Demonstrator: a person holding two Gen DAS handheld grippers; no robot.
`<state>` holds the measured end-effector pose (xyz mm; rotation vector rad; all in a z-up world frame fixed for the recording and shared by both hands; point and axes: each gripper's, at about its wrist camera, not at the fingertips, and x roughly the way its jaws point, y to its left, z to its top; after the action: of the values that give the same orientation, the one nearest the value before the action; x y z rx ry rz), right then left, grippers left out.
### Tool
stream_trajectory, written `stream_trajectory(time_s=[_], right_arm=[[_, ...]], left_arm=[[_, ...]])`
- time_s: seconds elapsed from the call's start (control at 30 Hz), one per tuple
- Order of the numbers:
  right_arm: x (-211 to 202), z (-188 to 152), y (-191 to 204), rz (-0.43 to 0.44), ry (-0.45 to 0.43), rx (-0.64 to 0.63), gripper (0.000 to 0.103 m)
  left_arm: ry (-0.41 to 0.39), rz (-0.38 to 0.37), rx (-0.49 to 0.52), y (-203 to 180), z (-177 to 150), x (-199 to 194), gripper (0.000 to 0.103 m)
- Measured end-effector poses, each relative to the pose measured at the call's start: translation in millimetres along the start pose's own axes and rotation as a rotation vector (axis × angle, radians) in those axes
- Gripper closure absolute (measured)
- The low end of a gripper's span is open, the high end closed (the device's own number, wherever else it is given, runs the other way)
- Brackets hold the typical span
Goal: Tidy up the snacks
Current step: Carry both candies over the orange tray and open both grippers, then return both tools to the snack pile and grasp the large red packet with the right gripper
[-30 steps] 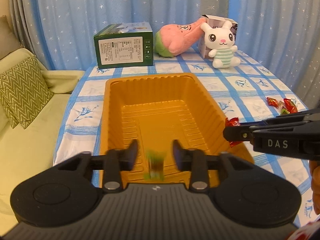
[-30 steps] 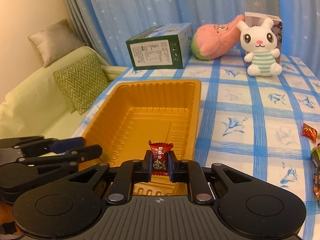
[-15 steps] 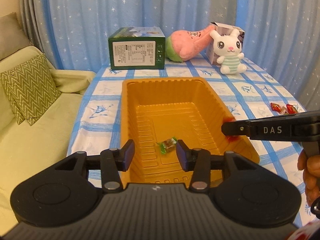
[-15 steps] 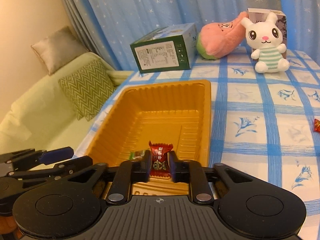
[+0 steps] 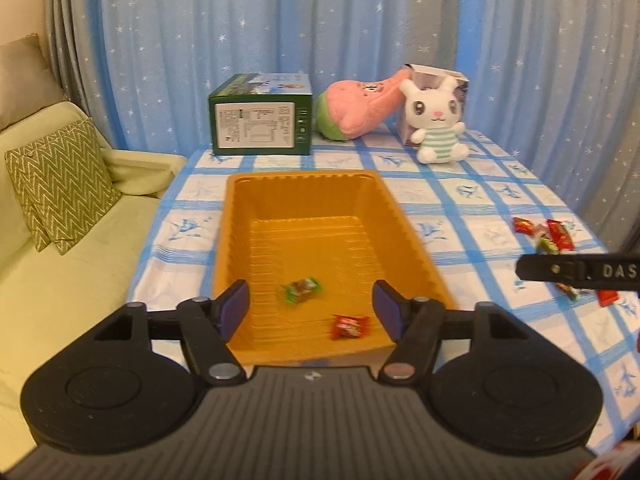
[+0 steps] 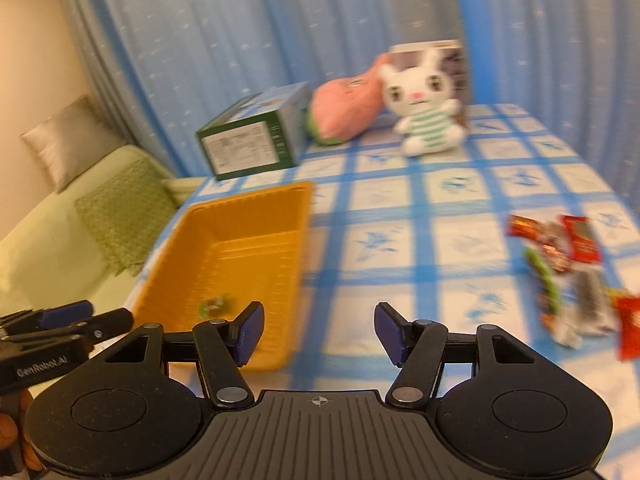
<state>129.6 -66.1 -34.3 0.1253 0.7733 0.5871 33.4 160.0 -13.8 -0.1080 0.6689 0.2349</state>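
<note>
Orange plastic dominates the near end of a blue-checked tablecloth (image 5: 472, 200), where a ribbed tray (image 5: 304, 188) holds two wrapped sweets: a green-wrapped candy (image 5: 302, 289) on the tray floor near its middle and a red-wrapped candy (image 5: 350, 326) lying closer to the near right corner, the two apart from each other. Poised over the tray's near rim, the left gripper (image 5: 312, 312) has just been opening; its blue-padded jaws stand well apart with nothing between them, the green candy lying free on the floor beyond. To the right of the tray, the right gripper (image 6: 319, 332) has likewise just been opening and grips nothing, its pads spread above bare tablecloth just beside the tray's right wall; its view is blurred. Farther right, a loose pile of snacks (image 6: 560, 264) in red, green and silver wrappers lies on the cloth, well apart from the tray. At the far end of the table stand a green carton (image 5: 260, 120), a pink plush toy (image 5: 360, 108) leaning beside it, and a white rabbit plush (image 5: 436, 124) in a striped shirt in front of a small box. A pale green sofa (image 5: 60, 280) with a zigzag cushion sits to the left, before a blue star-print curtain (image 5: 240, 20).
</note>
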Motion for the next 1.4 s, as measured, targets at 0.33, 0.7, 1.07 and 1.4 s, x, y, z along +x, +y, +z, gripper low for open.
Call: stream_trajectory(time_s=[0.33, 0.7, 1.07, 1.4], right_arm=[[-78, -35, -70, -0.16, -0.063, 0.102, 0.042], [-131, -46, -136, -0.283, -0.126, 0.196, 0.042], [-115, -38, -189, -0.342, -0.129, 0.179, 0.042], [-55, -27, -229, -0.354, -0.048, 0.128, 0.051]], left_arm=[[0.01, -0.104, 0.015, -73, -14, -18, 0.011], [-0.038, -0.176, 0.042, -150, -14, -12, 0.006], [0.062, -0.241, 0.062, -200, -5, 30, 0.006], [0.099, -0.262, 0.095, -230, -3, 84, 0.007]])
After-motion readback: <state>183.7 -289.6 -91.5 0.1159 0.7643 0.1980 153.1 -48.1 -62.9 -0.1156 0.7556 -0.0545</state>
